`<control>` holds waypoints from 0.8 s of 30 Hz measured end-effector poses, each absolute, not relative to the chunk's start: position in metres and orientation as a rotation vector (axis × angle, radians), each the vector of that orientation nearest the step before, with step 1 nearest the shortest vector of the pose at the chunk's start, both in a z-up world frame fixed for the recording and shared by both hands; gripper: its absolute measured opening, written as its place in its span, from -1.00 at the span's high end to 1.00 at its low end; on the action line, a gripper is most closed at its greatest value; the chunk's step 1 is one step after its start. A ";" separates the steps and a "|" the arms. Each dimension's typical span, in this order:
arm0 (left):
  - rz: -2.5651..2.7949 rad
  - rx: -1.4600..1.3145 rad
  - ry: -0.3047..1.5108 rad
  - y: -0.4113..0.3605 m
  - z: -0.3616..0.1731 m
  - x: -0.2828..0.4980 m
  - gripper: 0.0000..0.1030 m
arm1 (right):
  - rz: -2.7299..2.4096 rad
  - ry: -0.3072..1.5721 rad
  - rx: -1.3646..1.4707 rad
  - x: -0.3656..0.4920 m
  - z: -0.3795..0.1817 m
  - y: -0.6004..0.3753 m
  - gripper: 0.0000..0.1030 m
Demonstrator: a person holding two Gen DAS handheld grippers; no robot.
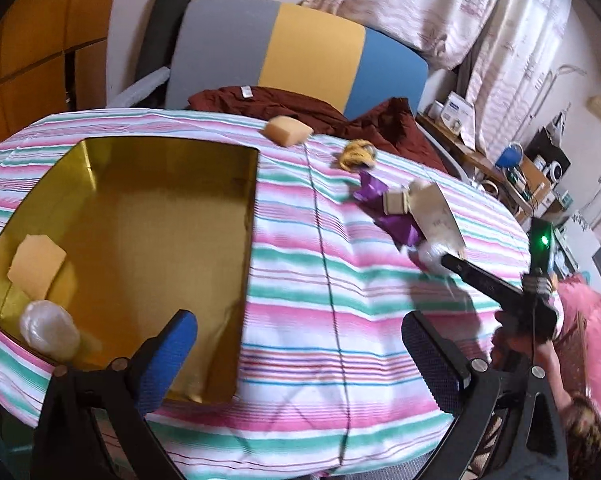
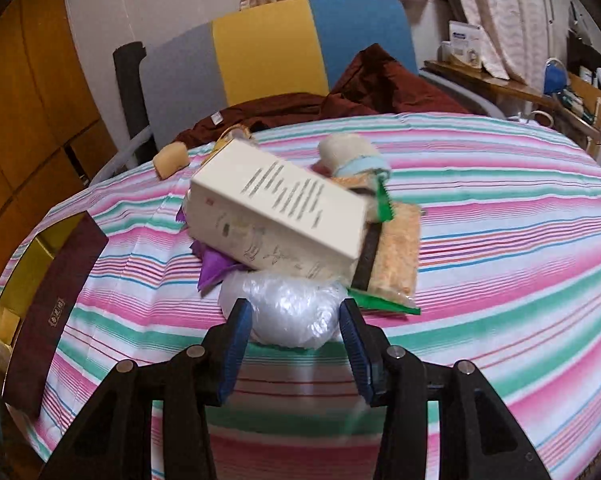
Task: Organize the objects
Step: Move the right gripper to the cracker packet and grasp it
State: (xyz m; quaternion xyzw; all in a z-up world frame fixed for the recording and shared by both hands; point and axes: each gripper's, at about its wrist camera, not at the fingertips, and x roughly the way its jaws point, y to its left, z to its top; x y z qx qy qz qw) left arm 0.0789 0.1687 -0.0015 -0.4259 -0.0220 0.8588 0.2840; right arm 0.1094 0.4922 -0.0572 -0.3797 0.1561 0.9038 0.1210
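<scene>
Tricolour chair back [image 1: 300, 52], pale curtains [image 1: 480, 20], wooden cabinet [image 2: 28, 92], cluttered shelf [image 1: 500, 168]

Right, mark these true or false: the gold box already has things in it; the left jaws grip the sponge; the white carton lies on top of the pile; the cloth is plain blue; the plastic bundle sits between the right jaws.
1. The gold box already has things in it. True.
2. The left gripper grips the sponge. False: its jaws stand wide and empty, and the sponge lies at the cloth's far edge.
3. The white carton lies on top of the pile. True.
4. The cloth is plain blue. False: it is striped pink, green and white.
5. The plastic bundle sits between the jaws of the right gripper. True.
</scene>
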 end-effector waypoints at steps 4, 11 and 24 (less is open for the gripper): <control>2.282 -1.149 -0.004 0.183 -0.004 0.085 -1.00 | 2.755 0.488 -1.167 0.110 -0.063 0.470 0.11; 2.279 -1.148 0.022 0.203 -0.008 0.086 -1.00 | 2.709 0.449 -1.001 0.136 -0.050 0.476 0.03; 2.230 -1.156 0.084 0.243 -0.015 0.097 -1.00 | 2.446 0.586 -1.112 0.093 -0.070 0.546 -0.24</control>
